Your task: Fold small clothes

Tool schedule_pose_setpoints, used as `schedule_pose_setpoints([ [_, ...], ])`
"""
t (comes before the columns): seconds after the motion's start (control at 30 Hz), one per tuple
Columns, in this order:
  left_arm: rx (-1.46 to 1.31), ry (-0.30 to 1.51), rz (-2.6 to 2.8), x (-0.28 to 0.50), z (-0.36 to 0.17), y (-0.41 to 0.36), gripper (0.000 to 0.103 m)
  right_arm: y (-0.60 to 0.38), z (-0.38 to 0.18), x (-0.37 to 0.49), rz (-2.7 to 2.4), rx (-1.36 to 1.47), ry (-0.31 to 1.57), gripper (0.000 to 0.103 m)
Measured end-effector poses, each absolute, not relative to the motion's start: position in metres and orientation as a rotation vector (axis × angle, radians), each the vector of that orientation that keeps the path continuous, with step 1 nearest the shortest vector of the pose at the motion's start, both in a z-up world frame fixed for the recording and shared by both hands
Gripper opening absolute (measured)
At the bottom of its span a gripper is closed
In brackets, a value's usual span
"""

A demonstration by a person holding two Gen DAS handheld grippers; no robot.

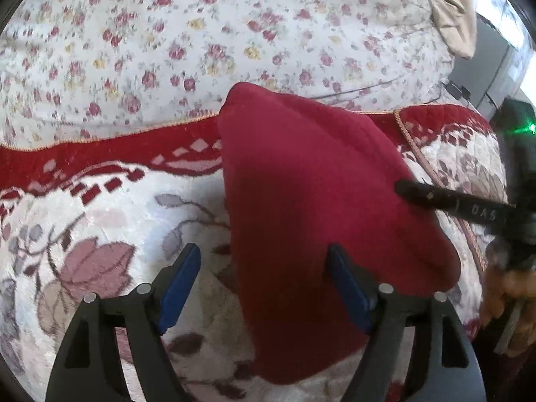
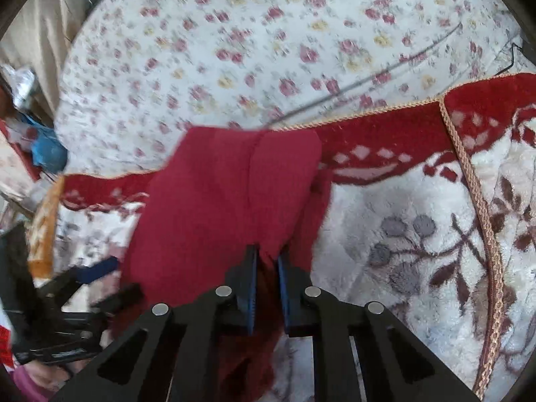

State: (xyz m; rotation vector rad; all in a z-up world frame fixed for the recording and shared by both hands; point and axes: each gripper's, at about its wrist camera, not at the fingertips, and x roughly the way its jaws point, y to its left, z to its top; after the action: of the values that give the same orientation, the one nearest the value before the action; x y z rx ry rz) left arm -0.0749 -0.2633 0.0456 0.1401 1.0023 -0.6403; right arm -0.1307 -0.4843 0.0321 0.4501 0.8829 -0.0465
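A small dark red knit garment lies partly lifted over the plush red-and-white rug. My left gripper is open, its blue-padded jaws spread wide, with the garment's left edge between them and nothing pinched. My right gripper is shut on the garment and holds its near edge raised, so the cloth drapes away from the camera. The right gripper's black finger reaches onto the garment from the right in the left wrist view. The left gripper shows at the left in the right wrist view.
A floral white bedsheet lies beyond the rug's red border. A beige cloth hangs at the far right. A thin dark cable runs over the sheet. Blue and mixed clutter sits at the left.
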Motion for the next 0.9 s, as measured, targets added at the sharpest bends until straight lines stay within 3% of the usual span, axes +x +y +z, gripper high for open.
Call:
schedule_pose_setpoints([
  [0.07,0.124,1.012,-0.639,-0.073,0.044,-0.263,0.078,-0.484,0.039,-0.13,-0.045,0.452,0.865,0.017],
  [0.1,0.126,1.011,-0.636,-0.074,0.043,-0.262,0.078,-0.486,0.044,-0.131,-0.057,0.455,0.855,0.032],
  [0.13,0.129,1.008,-0.634,-0.074,0.043,-0.262,0.078,-0.488,0.051,-0.135,-0.084,0.456,0.836,0.053],
  [0.2,0.132,1.004,-0.629,-0.073,0.044,-0.262,0.08,-0.487,0.065,-0.142,-0.106,0.45,0.773,0.065],
  [0.37,0.124,1.01,-0.619,-0.069,0.041,-0.264,0.085,-0.463,0.066,-0.128,-0.042,0.343,0.778,0.061],
  [0.43,0.115,1.018,-0.615,-0.067,0.039,-0.264,0.086,-0.461,0.048,-0.109,-0.059,0.325,0.822,0.045],
  [0.5,0.117,1.019,-0.612,-0.065,0.038,-0.265,0.089,-0.466,0.033,-0.095,-0.117,0.293,0.846,0.039],
  [0.6,0.12,1.022,-0.609,-0.064,0.036,-0.266,0.09,-0.477,0.018,-0.087,-0.116,0.343,0.853,0.039],
  [0.9,0.118,1.027,-0.596,-0.065,0.037,-0.267,0.09,-0.467,0.043,-0.137,-0.105,0.334,0.844,0.044],
])
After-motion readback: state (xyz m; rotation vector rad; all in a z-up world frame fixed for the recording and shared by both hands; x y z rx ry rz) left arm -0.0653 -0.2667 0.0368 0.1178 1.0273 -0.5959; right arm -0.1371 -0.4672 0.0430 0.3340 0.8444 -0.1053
